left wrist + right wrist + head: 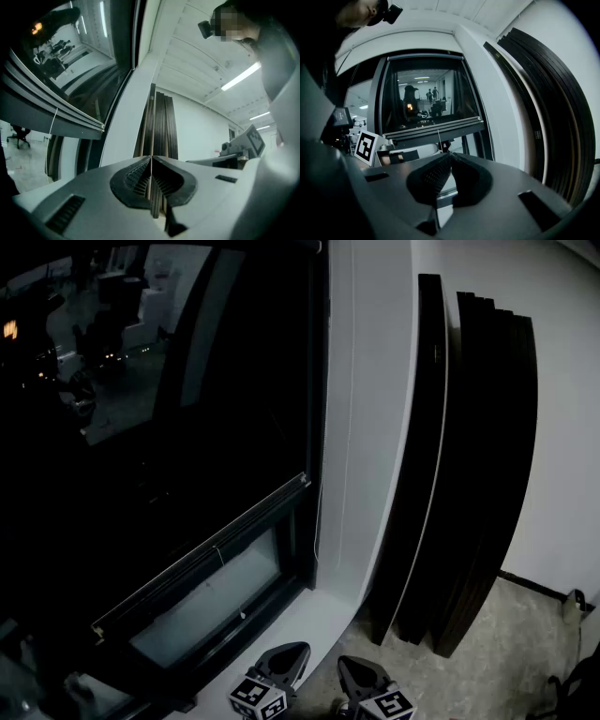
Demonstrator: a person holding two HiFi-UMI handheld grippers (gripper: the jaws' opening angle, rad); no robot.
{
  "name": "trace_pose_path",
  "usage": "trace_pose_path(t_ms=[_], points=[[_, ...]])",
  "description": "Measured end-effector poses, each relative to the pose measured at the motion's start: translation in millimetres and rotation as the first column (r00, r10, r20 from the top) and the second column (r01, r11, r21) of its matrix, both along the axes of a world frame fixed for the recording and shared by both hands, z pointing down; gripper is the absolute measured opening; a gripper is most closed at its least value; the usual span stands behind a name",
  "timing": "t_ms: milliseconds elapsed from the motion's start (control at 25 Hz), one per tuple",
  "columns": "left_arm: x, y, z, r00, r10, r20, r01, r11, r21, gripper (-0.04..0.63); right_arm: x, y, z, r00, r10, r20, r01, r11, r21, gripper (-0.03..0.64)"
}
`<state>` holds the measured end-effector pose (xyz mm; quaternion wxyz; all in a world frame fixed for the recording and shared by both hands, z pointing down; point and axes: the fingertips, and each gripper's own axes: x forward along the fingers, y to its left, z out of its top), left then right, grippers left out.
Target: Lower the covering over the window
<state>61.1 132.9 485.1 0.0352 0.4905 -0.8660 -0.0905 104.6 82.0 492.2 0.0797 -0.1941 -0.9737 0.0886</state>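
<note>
Dimly lit, the head view looks steeply down at a tall dark window (187,427) on the left and a white wall (375,381) on the right. The covering's bottom rail (202,554) runs slantwise across the lower part of the window, well down but not at the bottom. A paler strip of pane shows beneath the rail, above the white sill (300,615). The area above the rail is black with faint reflections. It is probably the covering itself, though in this light it cannot be told from bare glass. A thin pull cord (221,557) hangs from the middle of the rail.

Both grippers sit at the bottom edge of the head view, side by side over the sill's near end and well apart from the rail and cord. The left gripper (298,650) has its jaws pressed together at the tips, with nothing between them. In its own view it points up past the window frame toward several long dark boards (159,126). The right gripper (345,662) is likewise fully closed and empty. In its own view the closed tips (450,154) point at the window, where the rail (436,127) crosses above them and the cord (438,138) dangles beyond them, not gripped. The left gripper's marker cube (365,146) shows at the left of that view.

The dark boards (487,474) lean upright against the white wall to the right of the window, their feet on a speckled floor (506,652).
</note>
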Motion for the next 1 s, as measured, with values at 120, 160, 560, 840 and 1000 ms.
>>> trace_pose_path(t_ms=[120, 160, 560, 840, 1000], points=[[-27.5, -27.5, -4.3, 1.000, -0.020, -0.001, 0.020, 1.000, -0.005, 0.005, -30.9, -29.3, 1.8, 1.000, -0.018, -0.009, 0.018, 1.000, 0.008, 0.011], [-37.1, -37.6, -5.2, 1.000, -0.026, -0.001, 0.026, 1.000, -0.002, 0.005, -41.2, -39.7, 0.4, 1.000, -0.024, -0.010, 0.024, 1.000, 0.013, 0.011], [-111.3, -114.2, -23.2, 0.991, -0.132, 0.033, 0.132, 0.991, 0.003, 0.005, -133.7, -129.7, -24.3, 0.992, -0.124, 0.028, 0.123, 0.992, 0.036, 0.011], [-127.7, -136.6, -16.0, 0.984, -0.174, 0.022, 0.175, 0.983, -0.048, 0.005, -192.9, -151.9, -32.7, 0.979, -0.184, 0.088, 0.180, 0.983, 0.044, 0.011], [-137.9, -137.4, -12.5, 0.982, -0.187, 0.016, 0.187, 0.980, -0.061, 0.005, -224.0, -152.0, -41.0, 0.975, -0.201, 0.093, 0.195, 0.978, 0.071, 0.011]])
